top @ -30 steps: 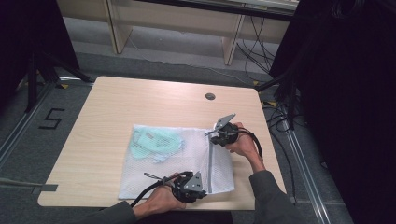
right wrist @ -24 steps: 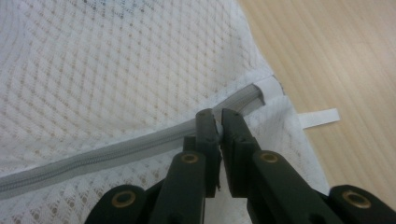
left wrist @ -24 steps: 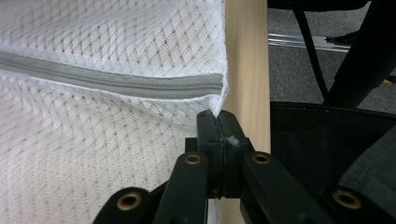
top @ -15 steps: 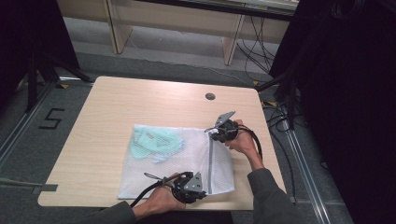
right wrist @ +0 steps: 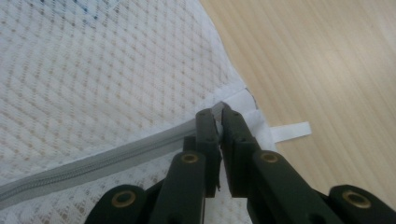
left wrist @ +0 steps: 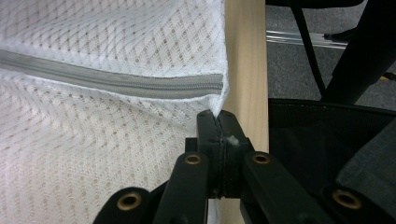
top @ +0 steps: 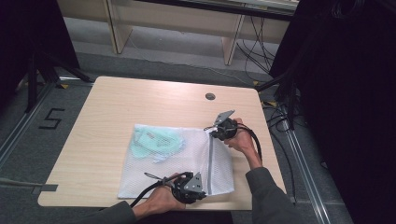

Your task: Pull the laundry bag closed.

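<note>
White mesh laundry bag [top: 173, 163] lies flat on the tabletop [top: 116, 102]; soft, light, limp. Left gripper [left wrist: 218, 122] fingers clamp its near zipper-end corner, right gripper [right wrist: 219, 116] fingers pinch the far zipper end; both holds look sound.

Wood table [top: 140, 98] on grey floor [top: 154, 60]; dark curtains [top: 345, 93], prob.

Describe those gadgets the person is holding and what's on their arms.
Each hand holds a black gripper: the left gripper and right gripper have two black jaws on arms with brass-coloured rivets, a grey three-cornered plate on top, and a trailing black cable. The person wears dark grey sleeves.
</note>
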`<state>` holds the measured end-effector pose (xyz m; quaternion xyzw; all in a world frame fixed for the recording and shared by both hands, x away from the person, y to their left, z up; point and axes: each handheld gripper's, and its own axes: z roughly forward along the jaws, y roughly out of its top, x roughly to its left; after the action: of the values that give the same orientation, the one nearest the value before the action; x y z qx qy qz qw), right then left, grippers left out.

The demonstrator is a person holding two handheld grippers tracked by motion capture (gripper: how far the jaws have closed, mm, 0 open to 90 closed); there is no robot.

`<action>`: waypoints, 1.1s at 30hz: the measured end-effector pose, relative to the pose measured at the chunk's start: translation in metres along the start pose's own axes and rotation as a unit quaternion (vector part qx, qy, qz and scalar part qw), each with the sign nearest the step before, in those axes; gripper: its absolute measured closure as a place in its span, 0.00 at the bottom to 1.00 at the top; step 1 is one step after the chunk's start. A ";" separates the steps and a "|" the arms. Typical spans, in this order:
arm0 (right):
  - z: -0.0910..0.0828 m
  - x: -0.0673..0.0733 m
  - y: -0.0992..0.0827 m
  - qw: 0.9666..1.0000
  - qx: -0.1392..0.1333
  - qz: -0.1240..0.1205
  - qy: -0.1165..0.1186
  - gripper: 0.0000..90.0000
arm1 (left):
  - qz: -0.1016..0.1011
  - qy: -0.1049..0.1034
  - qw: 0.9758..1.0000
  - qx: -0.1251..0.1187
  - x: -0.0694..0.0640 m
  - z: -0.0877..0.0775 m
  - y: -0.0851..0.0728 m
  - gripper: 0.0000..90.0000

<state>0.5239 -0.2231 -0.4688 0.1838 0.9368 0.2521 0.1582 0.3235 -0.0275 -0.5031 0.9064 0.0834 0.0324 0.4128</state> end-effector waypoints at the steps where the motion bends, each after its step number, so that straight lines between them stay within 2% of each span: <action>1: 0.000 0.000 0.000 1.000 -0.001 0.002 -0.001 0.96 | -0.009 -0.001 1.000 -0.001 -0.001 0.000 -0.001 0.99; 2: 0.000 0.000 0.000 1.000 0.001 0.014 -0.001 0.96 | -0.007 -0.001 1.000 0.001 -0.001 0.001 -0.001 0.99; 6: 0.001 -0.001 0.001 1.000 -0.006 0.006 -0.008 0.96 | -0.013 0.001 1.000 -0.002 0.000 0.001 -0.001 0.99; 8: 0.001 -0.001 0.002 1.000 -0.008 0.003 -0.010 0.96 | -0.009 0.006 1.000 0.000 0.001 0.002 0.000 0.99; 10: 0.000 0.001 0.002 0.999 0.001 0.030 -0.018 0.96 | -0.017 0.007 1.000 -0.004 0.002 0.002 0.000 0.99; 11: 0.000 0.001 0.002 0.999 0.001 0.030 -0.018 0.96 | -0.018 0.012 1.000 -0.007 0.005 0.002 0.000 0.99; 12: 0.001 -0.002 0.002 0.999 -0.009 0.020 -0.027 0.96 | -0.021 0.013 1.000 -0.007 0.006 0.002 0.001 0.99; 13: 0.001 -0.001 0.002 0.999 -0.008 0.031 -0.028 0.96 | -0.021 0.015 1.000 -0.008 0.007 0.003 0.001 0.99; 15: 0.002 -0.002 0.002 0.999 -0.011 0.033 -0.031 0.96 | -0.024 0.018 1.000 -0.010 0.009 0.004 0.002 0.99; 17: 0.004 -0.003 0.003 0.999 -0.012 0.024 -0.032 0.96 | -0.019 0.020 1.000 -0.005 0.012 0.005 0.002 0.99; 22: 0.005 -0.004 0.002 0.998 -0.014 0.037 -0.043 0.96 | -0.025 0.022 0.999 -0.008 0.015 0.008 0.003 0.99; 23: 0.005 -0.003 0.003 0.998 -0.016 0.050 -0.042 0.96 | -0.026 0.022 0.999 -0.009 0.015 0.008 0.003 0.99; 25: 0.005 -0.004 0.002 0.998 -0.012 0.050 -0.045 0.96 | -0.021 0.023 1.000 -0.003 0.016 0.007 0.004 0.98; 26: 0.006 -0.004 0.003 0.998 -0.012 0.050 -0.043 0.95 | -0.026 0.025 0.999 -0.009 0.017 0.008 0.004 0.98; 27: 0.006 -0.005 0.003 0.998 -0.019 0.050 -0.043 0.91 | -0.026 0.028 0.999 -0.009 0.018 0.007 0.005 0.95; 28: 0.006 -0.005 0.003 0.997 -0.019 0.061 -0.048 0.88 | -0.032 0.030 0.999 -0.016 0.018 0.007 0.005 0.92; 29: 0.006 -0.006 0.002 0.997 -0.023 0.057 -0.052 0.85 | -0.028 0.030 0.999 -0.016 0.020 0.004 0.006 0.90; 31: 0.004 -0.006 0.002 0.996 -0.022 0.074 -0.052 0.80 | -0.046 0.031 0.998 -0.027 0.023 0.001 0.006 0.82; 33: 0.001 -0.008 0.002 0.995 -0.024 0.080 -0.060 0.72 | -0.053 0.026 0.997 -0.043 0.027 -0.004 0.008 0.71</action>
<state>0.5316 -0.2241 -0.4670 0.2690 0.9016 0.2753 0.1975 0.3502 -0.0245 -0.4947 0.8809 0.1400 0.0376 0.4505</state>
